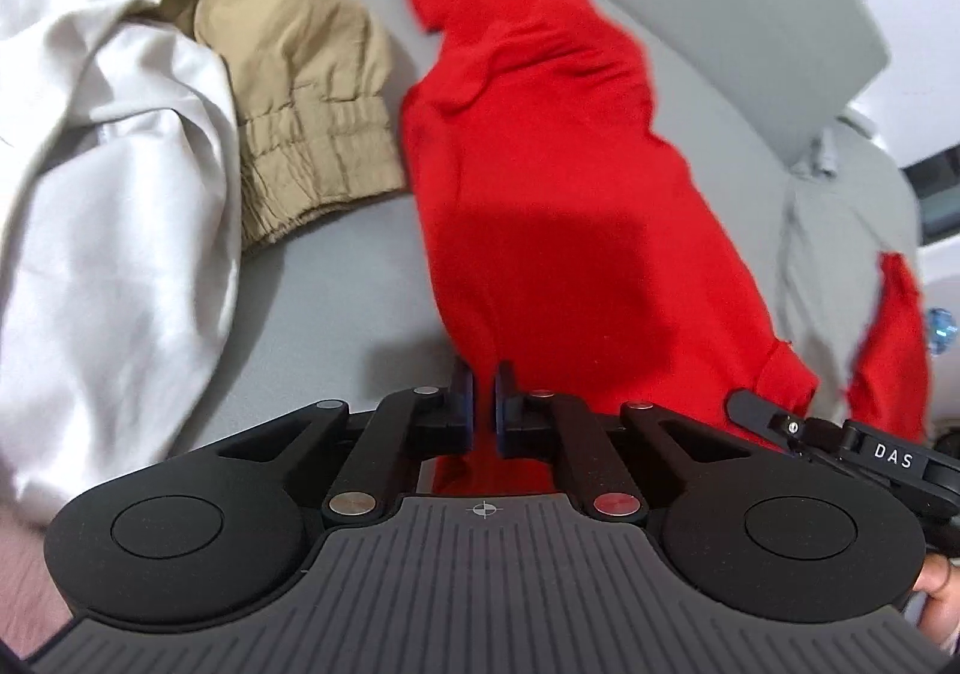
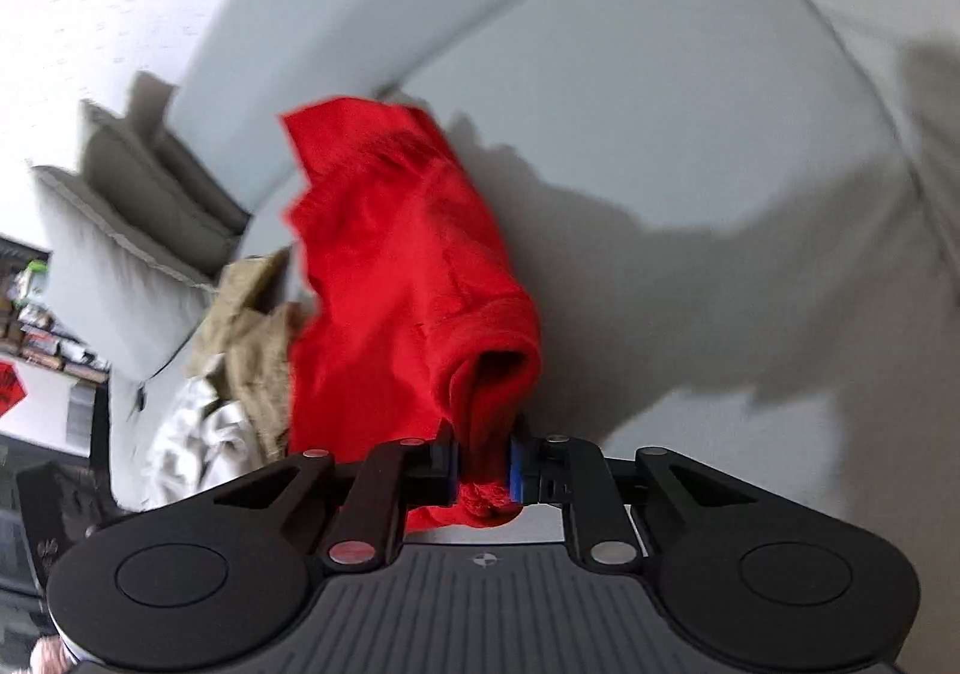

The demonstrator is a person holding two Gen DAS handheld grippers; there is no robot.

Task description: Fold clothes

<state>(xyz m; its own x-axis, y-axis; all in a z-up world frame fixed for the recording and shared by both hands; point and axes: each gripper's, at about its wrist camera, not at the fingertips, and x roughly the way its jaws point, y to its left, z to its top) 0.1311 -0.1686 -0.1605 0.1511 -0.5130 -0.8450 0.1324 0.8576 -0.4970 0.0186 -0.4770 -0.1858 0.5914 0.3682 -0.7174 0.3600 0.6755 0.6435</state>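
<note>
Red garment [image 1: 540, 146], far end cut off

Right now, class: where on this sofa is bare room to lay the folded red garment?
Bare grey seat lies right of the red garment, up to the backrest. A thin strip separates it from the tan trousers. The left is crowded: trousers, white garment.
</note>
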